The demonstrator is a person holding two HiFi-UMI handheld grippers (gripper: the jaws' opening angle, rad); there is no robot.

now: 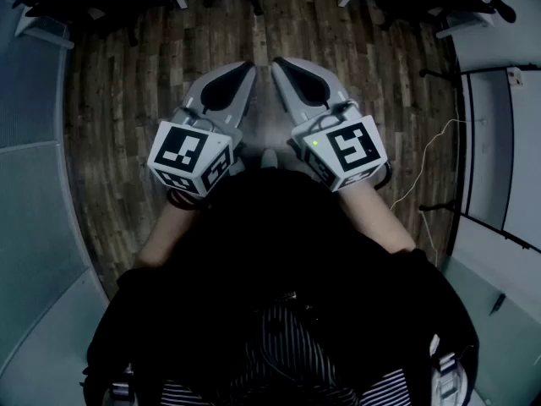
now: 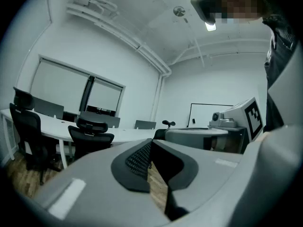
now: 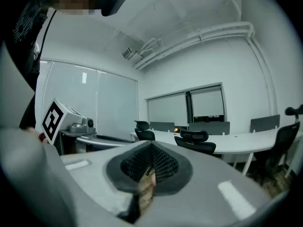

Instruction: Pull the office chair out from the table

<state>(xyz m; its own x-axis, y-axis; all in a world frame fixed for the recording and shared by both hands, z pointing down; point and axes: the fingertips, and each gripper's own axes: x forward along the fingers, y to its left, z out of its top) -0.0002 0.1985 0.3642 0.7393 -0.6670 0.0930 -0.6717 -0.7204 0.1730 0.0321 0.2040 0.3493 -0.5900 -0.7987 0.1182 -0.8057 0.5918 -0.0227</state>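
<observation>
We've got left gripper and right gripper fingers pressed together, empty. The office chair at the desk should roll lightly; we'd grab its backrest top.

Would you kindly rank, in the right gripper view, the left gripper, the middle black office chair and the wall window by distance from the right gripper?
1. left gripper, close beside it on the left.
2. black office chair, ahead at the white table.
3. window, on the back wall beyond the table.
</observation>
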